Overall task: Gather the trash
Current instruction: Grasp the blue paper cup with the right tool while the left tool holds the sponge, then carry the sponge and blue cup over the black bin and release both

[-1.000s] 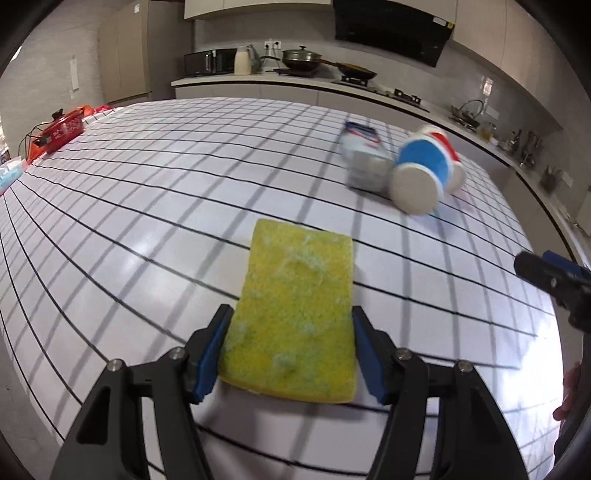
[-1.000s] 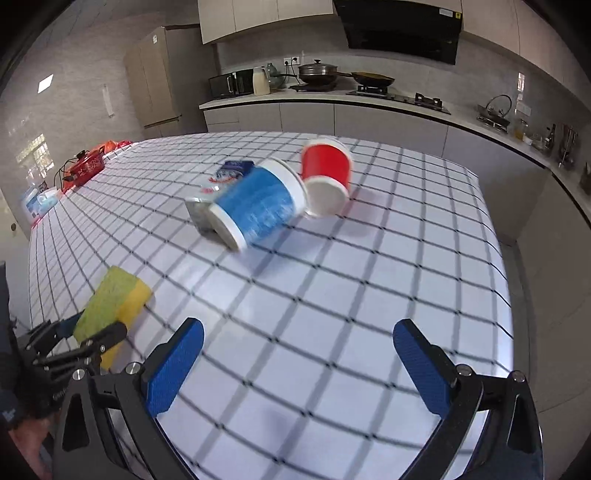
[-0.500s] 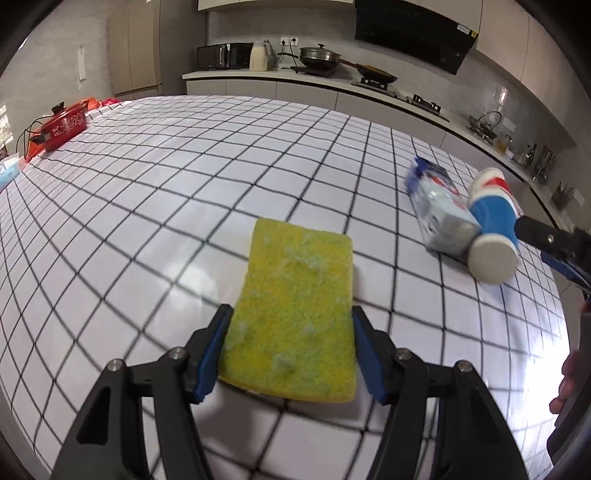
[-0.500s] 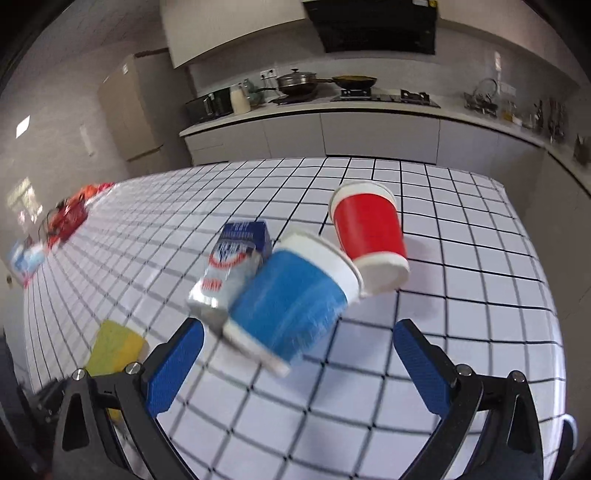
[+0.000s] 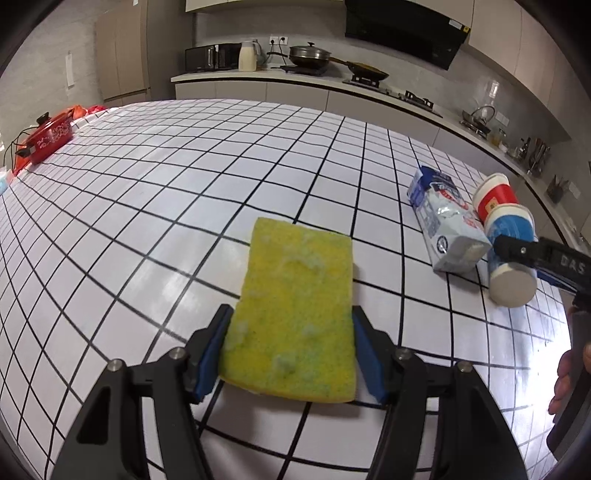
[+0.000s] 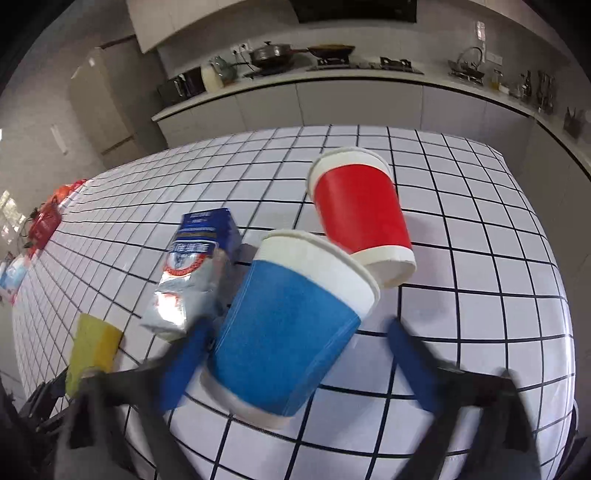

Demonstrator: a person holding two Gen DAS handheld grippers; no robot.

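Right gripper (image 6: 295,354) blurred, jaws just closing around blue paper cup (image 6: 291,328), contact unclear. Left gripper (image 5: 290,354) clamps porous yellow sponge (image 5: 295,314).

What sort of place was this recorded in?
A home kitchen, most likely: a lidded metal pan on a gas hob, a black range hood above it, and a black microwave on the counter.

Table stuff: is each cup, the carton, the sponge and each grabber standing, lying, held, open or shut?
Blue paper cup: lying on its side, between the right gripper's pads.
Red paper cup: lying on its side.
Blue and silver carton: lying flat.
Yellow sponge: clamped.
Left gripper: shut on the sponge.
Right gripper: blurred, jaws just been closing, far pad clear of the cup.
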